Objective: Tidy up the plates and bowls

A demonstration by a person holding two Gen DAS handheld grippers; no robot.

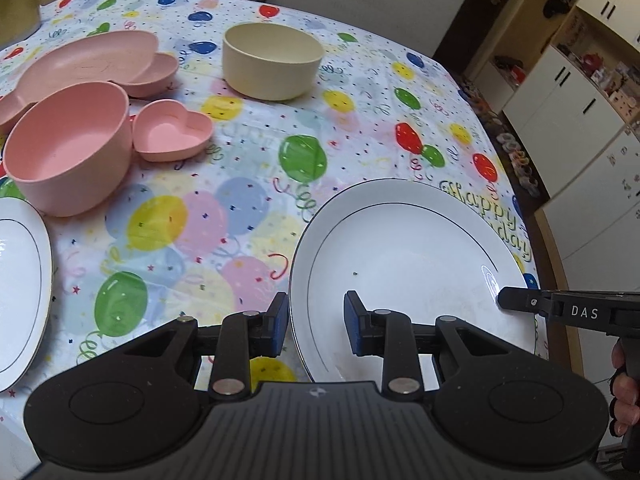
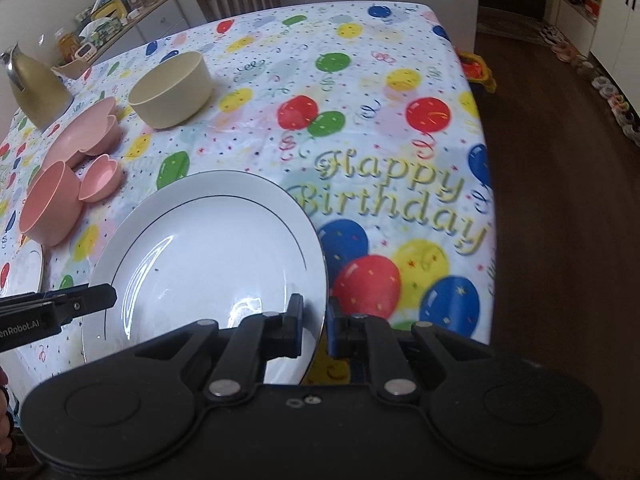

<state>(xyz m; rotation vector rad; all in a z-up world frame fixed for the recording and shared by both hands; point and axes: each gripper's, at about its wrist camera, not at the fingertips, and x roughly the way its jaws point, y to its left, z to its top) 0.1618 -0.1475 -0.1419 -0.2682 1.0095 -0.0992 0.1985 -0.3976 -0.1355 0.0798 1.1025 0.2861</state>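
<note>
Item: white plate (image 1: 404,264), gold-rimmed, carried between us over the bench (image 1: 240,184) with its balloon cloth. Right hand-held gripper (image 2: 314,320): clenched on the plate's right rim, one pad above and one below the edge. Left hand-held gripper (image 1: 316,320): straddles the plate's left rim, one pad outside the edge and one over the well; from these views we cannot tell whether the pads actually press, so we treat the right as the sure hold. Left of the plate: a second white plate (image 1: 20,292) at the bench edge, our likely stacking target. Beyond the plate, to its left: pink bowl (image 1: 68,148), heart dish (image 1: 172,132) touching that bowl, pink tray (image 1: 88,64); straight beyond the plate, cream bowl (image 1: 272,60). Handling note: we keep the plate level, move both hands together so the rim does not twist, pass clear of the pink bowl, centre the plate over the second plate, then lower it before we let go.
</note>
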